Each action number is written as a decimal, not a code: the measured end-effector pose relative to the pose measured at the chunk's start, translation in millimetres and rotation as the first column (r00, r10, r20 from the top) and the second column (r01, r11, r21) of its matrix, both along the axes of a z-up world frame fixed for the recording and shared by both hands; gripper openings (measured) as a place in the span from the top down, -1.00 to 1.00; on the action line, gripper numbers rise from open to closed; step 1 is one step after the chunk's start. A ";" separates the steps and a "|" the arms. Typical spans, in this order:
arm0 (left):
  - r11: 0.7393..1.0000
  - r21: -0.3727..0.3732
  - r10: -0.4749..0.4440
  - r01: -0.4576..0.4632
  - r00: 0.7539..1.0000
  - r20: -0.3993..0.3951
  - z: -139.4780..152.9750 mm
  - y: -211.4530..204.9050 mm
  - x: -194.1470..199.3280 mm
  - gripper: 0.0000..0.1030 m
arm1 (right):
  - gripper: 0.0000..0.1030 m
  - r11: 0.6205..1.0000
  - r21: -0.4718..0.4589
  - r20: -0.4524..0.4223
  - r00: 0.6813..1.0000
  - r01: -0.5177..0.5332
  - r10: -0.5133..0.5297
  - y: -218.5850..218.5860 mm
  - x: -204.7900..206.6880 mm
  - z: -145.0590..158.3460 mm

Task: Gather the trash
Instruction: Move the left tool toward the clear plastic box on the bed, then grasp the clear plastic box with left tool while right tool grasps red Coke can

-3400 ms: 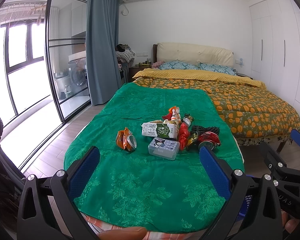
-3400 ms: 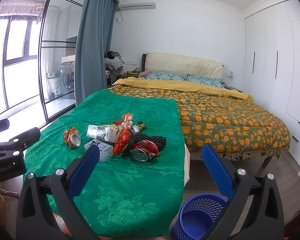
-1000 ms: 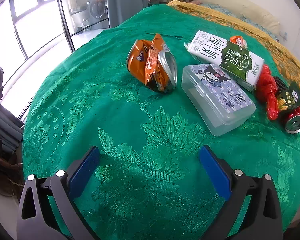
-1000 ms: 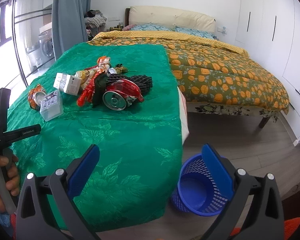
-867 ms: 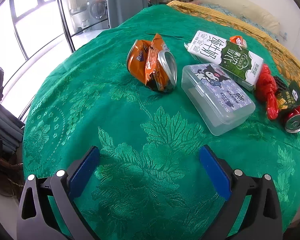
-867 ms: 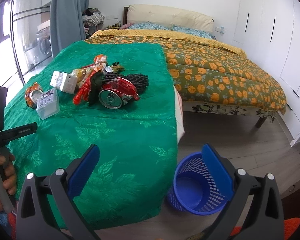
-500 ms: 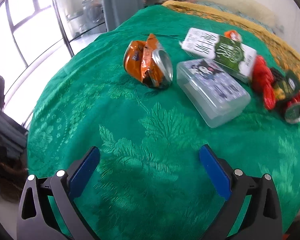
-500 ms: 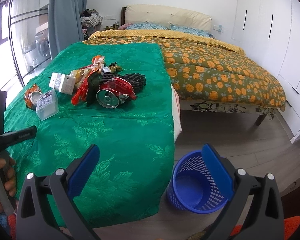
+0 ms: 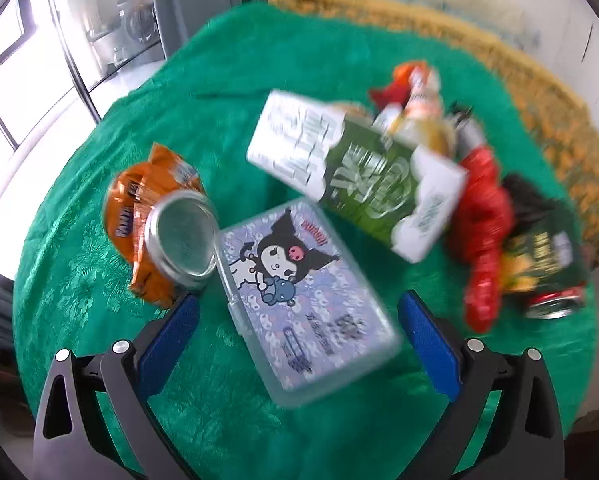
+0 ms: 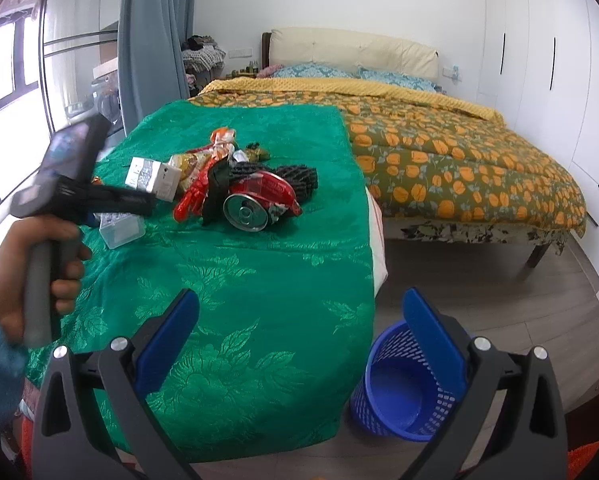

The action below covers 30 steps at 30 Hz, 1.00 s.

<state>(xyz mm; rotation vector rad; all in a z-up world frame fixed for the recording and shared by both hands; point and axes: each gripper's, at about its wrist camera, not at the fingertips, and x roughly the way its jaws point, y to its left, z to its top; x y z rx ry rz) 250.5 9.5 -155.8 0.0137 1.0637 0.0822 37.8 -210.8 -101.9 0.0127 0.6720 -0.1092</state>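
My left gripper [image 9: 299, 320] is open, its blue pads either side of a clear plastic box with a cartoon lid [image 9: 299, 300]; the box lies between the jaws on the green cloth. A crushed orange can [image 9: 163, 224] touches the box's left side. A green and white carton [image 9: 359, 176], red wrapper [image 9: 483, 236] and a red can [image 9: 551, 300] lie beyond. My right gripper [image 10: 299, 320] is open and empty above the table's near right corner. The left gripper [image 10: 79, 184] shows in the right wrist view over the box [image 10: 119, 228]. The left wrist view is blurred.
A blue mesh waste basket [image 10: 403, 396] stands on the wooden floor right of the table. The green-covered table [image 10: 259, 280] adjoins a bed with an orange-patterned quilt [image 10: 459, 160]. Glass doors and a curtain [image 10: 151, 40] are at the left.
My left gripper has moved forward and down over the trash, so the cartoon box now sits between its jaws. The right gripper has barely shifted.
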 end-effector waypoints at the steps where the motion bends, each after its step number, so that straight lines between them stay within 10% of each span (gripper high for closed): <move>1: 1.000 0.028 -0.003 0.003 1.000 -0.005 -3.0 -0.6 1.2 -0.82 | -0.91 1.000 -0.001 0.004 1.000 0.002 -0.002 -0.9 -0.7 0.0; 3: 0.999 -0.011 -0.044 0.044 0.999 0.008 -3.9 0.9 -3.1 -0.46 | -0.91 1.000 0.003 0.002 1.000 0.006 -0.006 -5.2 0.3 -1.8; 7: 0.993 -0.036 -0.115 0.116 0.993 0.027 -2.7 2.2 -24.4 -0.39 | -0.91 1.000 0.030 0.002 1.000 -0.008 0.008 -15.5 4.4 -9.8; 17: 0.915 -0.137 -0.379 0.380 0.925 0.032 -3.1 7.9 -103.9 -0.57 | -0.91 0.962 0.147 -0.023 0.972 -0.228 0.234 -36.3 73.7 -24.7; 27: 0.939 -0.162 -0.300 0.304 0.953 0.050 4.9 5.1 -89.7 -0.71 | -0.91 0.852 0.115 -0.197 0.829 -0.510 0.523 -18.0 213.0 -39.9; 30: 0.944 -0.161 -0.291 0.289 0.957 0.015 0.8 15.5 -86.3 -0.40 | -0.37 0.831 0.112 -0.266 0.789 -0.546 0.554 -5.1 217.8 -44.6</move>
